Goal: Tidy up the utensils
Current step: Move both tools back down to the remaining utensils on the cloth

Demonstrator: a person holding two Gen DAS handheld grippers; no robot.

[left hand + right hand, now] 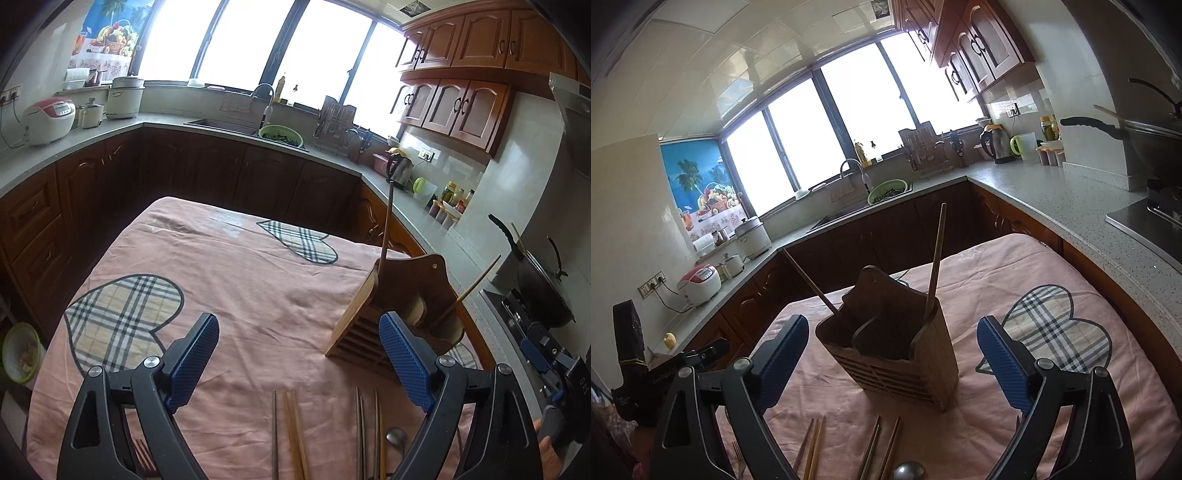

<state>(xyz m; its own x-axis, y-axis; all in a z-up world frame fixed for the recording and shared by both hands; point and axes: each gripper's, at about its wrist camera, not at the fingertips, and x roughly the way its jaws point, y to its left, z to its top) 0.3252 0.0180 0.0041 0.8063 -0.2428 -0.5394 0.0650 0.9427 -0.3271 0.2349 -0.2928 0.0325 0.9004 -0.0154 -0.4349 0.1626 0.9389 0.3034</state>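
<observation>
A wooden utensil holder (391, 317) (897, 354) stands on the pink cloth of the table (240, 280). A long wooden spatula (386, 229) (936, 258) and a chopstick (476, 284) (812, 284) stand in it. Chopsticks (295, 435) (812, 446), more sticks (369, 432) (882, 450), a metal spoon (396, 439) (908, 472) and a fork (142, 456) lie on the cloth at the near edge. My left gripper (299, 354) is open and empty, left of the holder. My right gripper (892, 350) is open and empty, its fingers either side of the holder, short of it.
Kitchen counters (110, 133) wrap around the table, with rice cookers (48, 120), a sink with a green colander (280, 134), a kettle (399, 168) and a wok on the stove (535, 280). The right gripper body (554, 365) shows at right in the left view.
</observation>
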